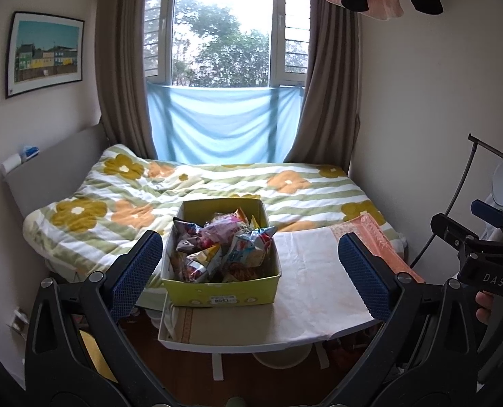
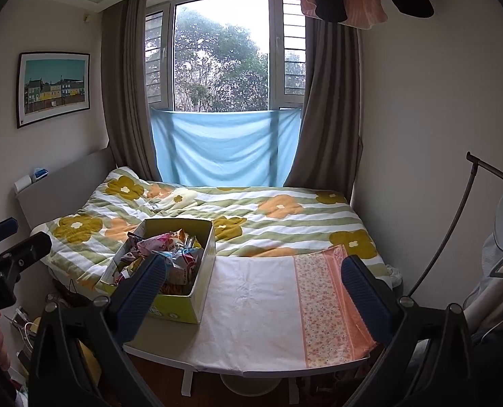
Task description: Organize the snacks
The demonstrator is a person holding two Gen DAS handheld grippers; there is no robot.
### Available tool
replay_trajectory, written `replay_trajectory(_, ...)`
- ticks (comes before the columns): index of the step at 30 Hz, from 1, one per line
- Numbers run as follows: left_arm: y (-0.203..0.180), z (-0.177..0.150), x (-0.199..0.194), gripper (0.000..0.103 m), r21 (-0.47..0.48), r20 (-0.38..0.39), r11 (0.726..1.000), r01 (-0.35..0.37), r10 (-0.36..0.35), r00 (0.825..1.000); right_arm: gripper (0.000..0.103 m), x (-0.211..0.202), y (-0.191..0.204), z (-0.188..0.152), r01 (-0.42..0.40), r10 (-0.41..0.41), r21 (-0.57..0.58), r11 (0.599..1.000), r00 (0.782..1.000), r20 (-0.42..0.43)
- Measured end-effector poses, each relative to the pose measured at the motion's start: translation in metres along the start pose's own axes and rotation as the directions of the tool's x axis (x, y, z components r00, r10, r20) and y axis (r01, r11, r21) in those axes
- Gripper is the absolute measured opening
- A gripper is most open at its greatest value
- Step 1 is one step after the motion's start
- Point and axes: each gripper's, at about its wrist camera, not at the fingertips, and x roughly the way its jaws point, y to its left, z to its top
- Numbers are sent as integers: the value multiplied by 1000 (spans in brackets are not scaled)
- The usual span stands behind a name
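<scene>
A yellow-green cardboard box stands on the left part of a small table covered with a white and orange cloth. Several colourful snack bags fill the box. My left gripper hangs open in front of the table, its blue pads either side of the box in the picture, well short of it. My right gripper is open too, above the table's near edge, with nothing between its fingers. Each gripper appears at the edge of the other's view.
A bed with a flowered quilt lies behind the table, under a curtained window. A white wall stands on the right with a lamp arm. A hand holds the right gripper's handle. Clutter lies on the floor at left.
</scene>
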Motion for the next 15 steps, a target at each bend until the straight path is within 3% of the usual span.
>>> replay_trajectory(15, -2, 0, 0, 103, 3, 3, 1000, -12, 12, 1000, 103, 0, 1, -2, 9, -9, 13, 1000, 1000, -1)
